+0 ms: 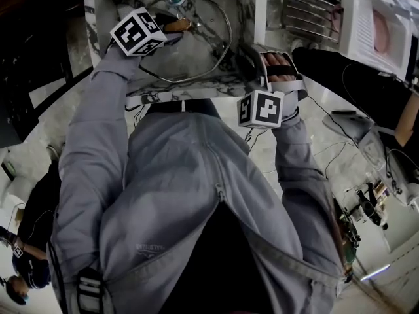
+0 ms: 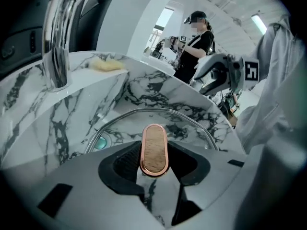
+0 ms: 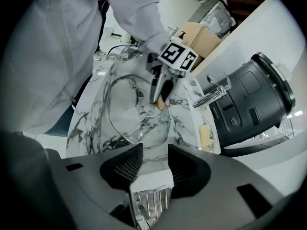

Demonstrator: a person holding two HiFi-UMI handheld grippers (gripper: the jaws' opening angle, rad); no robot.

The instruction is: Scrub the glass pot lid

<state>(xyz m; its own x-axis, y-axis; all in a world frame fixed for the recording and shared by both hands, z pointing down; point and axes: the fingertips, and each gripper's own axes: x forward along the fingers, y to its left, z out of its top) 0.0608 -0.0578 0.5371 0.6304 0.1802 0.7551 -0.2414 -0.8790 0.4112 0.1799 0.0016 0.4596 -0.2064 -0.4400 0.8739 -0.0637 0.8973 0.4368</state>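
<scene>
Lid of clear glass in the marble sink point(image 1: 196, 84), gripped at its knob by the left tongs point(image 2: 153, 158).
In the left gripper view the knob point(image 2: 154, 150), an oval of pale wood ringed in copper, stands between the two dark pads, which close on its sides. The glass pot lid point(image 2: 144, 121) spreads past it toward 12 o'clock, round, with a thin metal rim and the veined marble showing through. In the head view the lid fills the basin at 12 o'clock. The right tongs point(image 3: 151, 164) are off it at its 4 o'clock, near the worktop's edge, their jaws wide apart and nothing held between the pads. In the right gripper view the lid lies at 11 o'clock. A yellow sponge point(image 3: 207, 135) sits at 2 o'clock on the sink's rim, just below the faucet point(image 3: 213, 95).
</scene>
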